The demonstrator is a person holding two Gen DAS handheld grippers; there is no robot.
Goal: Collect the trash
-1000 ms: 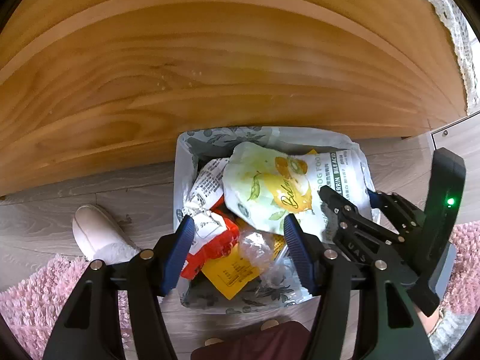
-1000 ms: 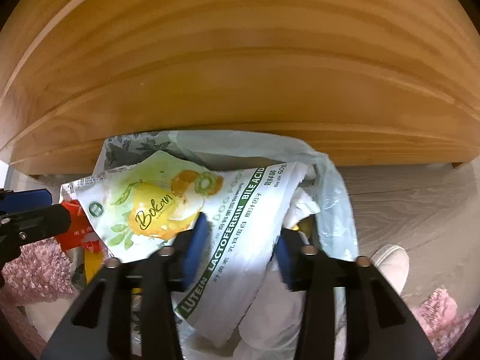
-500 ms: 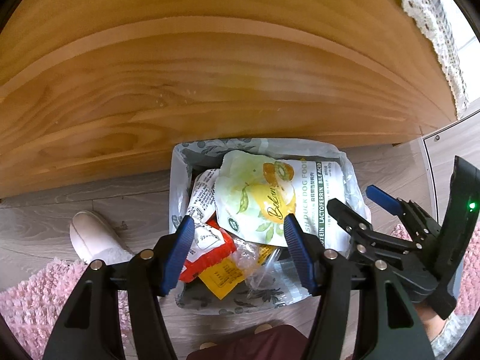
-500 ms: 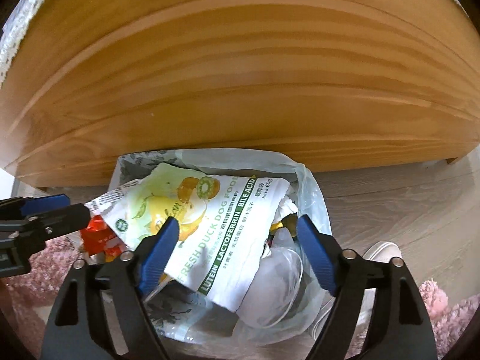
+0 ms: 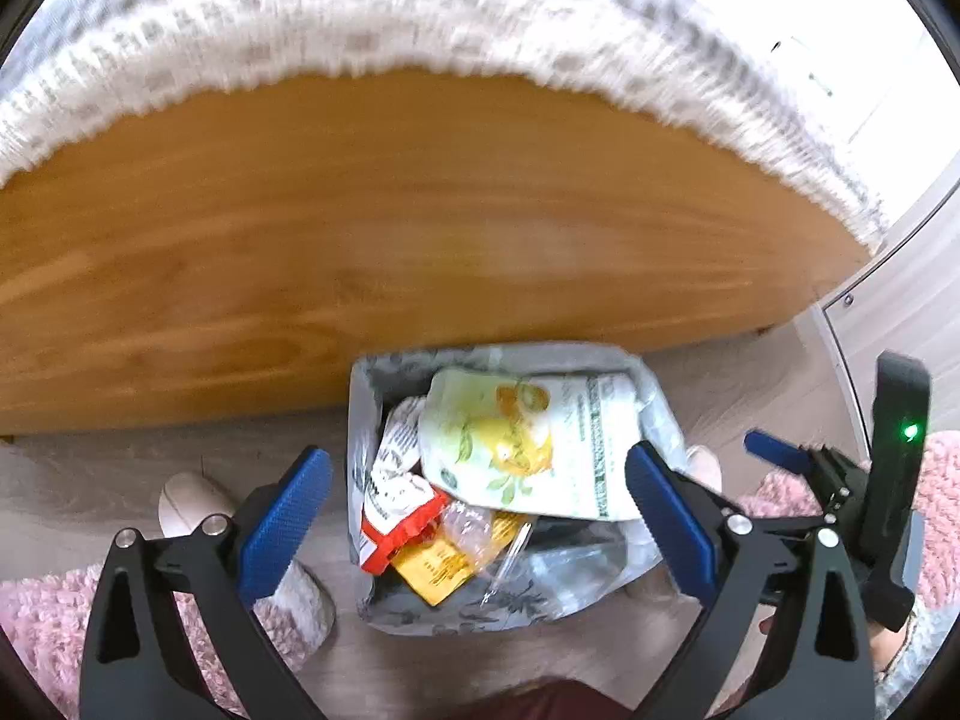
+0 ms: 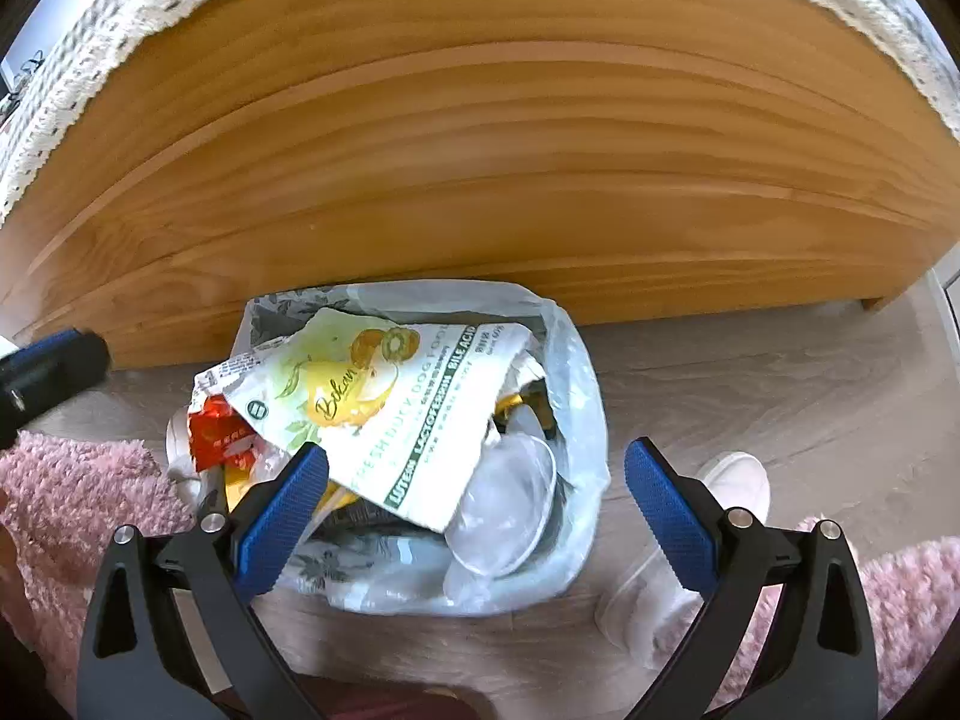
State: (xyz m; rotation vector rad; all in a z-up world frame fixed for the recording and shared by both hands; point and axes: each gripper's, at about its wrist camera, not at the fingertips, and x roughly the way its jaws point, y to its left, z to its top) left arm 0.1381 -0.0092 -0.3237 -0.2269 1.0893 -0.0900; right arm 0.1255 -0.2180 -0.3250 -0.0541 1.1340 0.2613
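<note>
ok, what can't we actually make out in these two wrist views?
- Bottom of the trash bag: both views, buried under the dog food pouch and other wrappers.
- Red wrapper: print too small to read; half hidden by the pouch in the right view.
- Top of the wooden furniture: left view, motion blur smears the lace cloth.
- Clear item on the floor: right view, partly behind the open right gripper.
</note>
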